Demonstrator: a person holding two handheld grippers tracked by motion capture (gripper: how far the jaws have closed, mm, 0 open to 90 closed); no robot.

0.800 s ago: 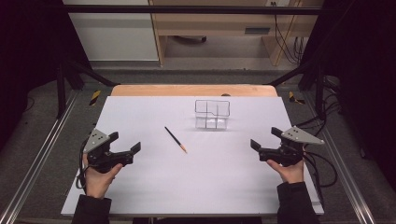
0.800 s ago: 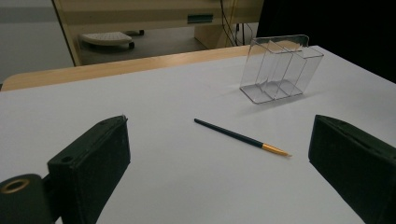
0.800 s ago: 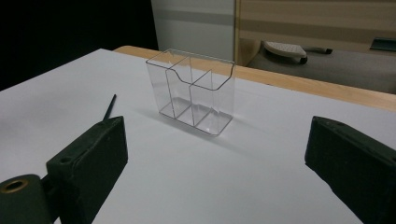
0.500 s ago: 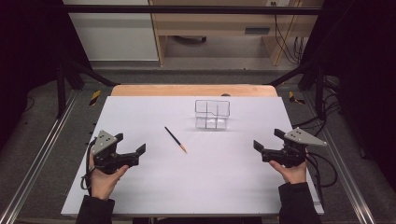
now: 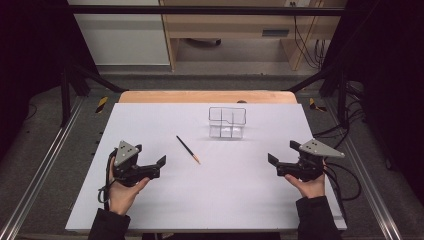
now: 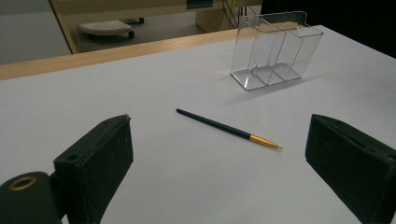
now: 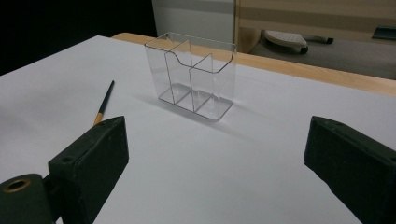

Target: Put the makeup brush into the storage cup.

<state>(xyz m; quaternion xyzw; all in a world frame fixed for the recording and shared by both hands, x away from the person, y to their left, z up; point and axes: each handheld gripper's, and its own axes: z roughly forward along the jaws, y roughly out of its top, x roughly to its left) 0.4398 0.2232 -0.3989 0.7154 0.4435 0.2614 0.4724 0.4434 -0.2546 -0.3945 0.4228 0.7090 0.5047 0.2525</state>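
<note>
Both hands have crept forward and inward over the white tabletop [image 5: 150,120] since the earlier frames, the left gripper [image 5: 161,162] more than the right gripper [image 5: 272,162], and each now points toward the middle of the sheet.

Between them lies a slim paintbrush [image 5: 188,149], flat on the tabletop, its dark handle toward the far left and its gold ferrule and tip toward the near right. It sits nearer the left gripper, well apart from both, and a little to the near left of the clear plastic organizer [image 5: 227,122] that stands upright with its dividers facing up.

My guess is that the brush will be very light and stiff, thin enough to roll or skid on the smooth sheet when nudged. The dark handle near its middle looks like the safest place to pinch, with the jaws set across its length. The tip is too small to tell whether it carries bristles or a point, so I would keep off that end. The organizer is probably light as well, with slick walls, and could tip or slide if bumped.

Jaws of both grippers stand spread wide with nothing between them; neither touches the brush, the organizer or the tabletop.
</note>
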